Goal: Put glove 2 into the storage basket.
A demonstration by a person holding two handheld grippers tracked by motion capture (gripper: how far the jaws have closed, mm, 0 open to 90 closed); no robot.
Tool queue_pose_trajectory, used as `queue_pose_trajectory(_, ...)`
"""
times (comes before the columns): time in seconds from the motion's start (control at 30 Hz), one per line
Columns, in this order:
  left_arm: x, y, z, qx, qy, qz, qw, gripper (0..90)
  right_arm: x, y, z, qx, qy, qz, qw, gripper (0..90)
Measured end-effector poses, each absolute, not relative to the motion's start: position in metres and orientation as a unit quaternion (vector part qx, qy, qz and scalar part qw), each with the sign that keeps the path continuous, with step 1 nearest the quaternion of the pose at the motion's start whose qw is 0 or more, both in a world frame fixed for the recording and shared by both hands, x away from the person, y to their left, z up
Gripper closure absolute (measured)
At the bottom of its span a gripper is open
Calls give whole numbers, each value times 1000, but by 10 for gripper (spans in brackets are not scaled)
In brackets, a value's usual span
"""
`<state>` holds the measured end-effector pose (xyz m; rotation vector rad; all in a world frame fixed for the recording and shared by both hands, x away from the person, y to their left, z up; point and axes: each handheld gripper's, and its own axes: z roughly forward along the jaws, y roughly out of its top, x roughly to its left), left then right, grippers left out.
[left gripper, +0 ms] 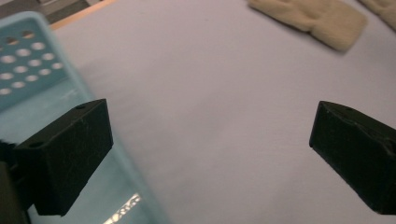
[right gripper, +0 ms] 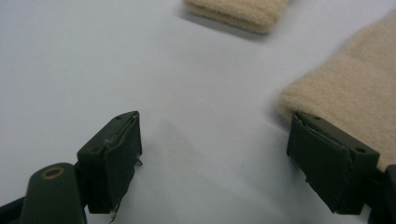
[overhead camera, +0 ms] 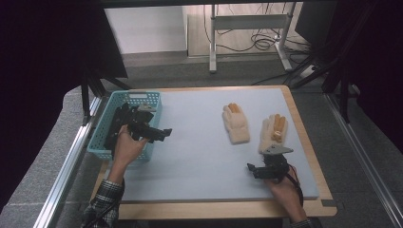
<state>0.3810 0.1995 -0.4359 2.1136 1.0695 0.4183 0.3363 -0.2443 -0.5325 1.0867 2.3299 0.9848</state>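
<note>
Right gripper [overhead camera: 263, 167]: jaws spread, empty, at the cuff of the near glove [overhead camera: 273, 133] on the tabletop [overhead camera: 199, 142]. Glove: fleecy, light, limp; best pinched at the cuff. Second glove [overhead camera: 236, 123] just beside. Left gripper [overhead camera: 159, 134]: spread, empty, by the blue basket [overhead camera: 138, 98]. No legible writing.

Cream gloves, teal basket, pale bench

Both gloves [overhead camera: 236, 124] [overhead camera: 272, 134] are cream with orange fingertips; the basket [overhead camera: 105, 124] is light teal with a pattern of round holes; the bench [overhead camera: 199, 152] is pale blue-grey edged in light wood; both tongs [overhead camera: 161, 134] [overhead camera: 253, 169] are black; the sleeve [overhead camera: 105, 199] is plaid.
</note>
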Motion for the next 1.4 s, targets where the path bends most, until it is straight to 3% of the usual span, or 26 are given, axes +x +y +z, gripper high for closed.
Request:
queue_pose_trajectory(0.53,346,145,-469,840,361,129,385,7,336,-244,-533,387,830,351,194,175)
queue_pose_trajectory(0.9,329,135,-504,840,365,126,381,6,336,-244,-533,387,831,351,193,175)
queue_pose_trajectory(1.23,314,136,-545,845,392,133,339,6,336,-244,-533,390,829,347,199,142)
queue_pose_trajectory(1.4,312,137,-548,840,397,139,343,4,336,-244,-533,390,830,347,196,138)
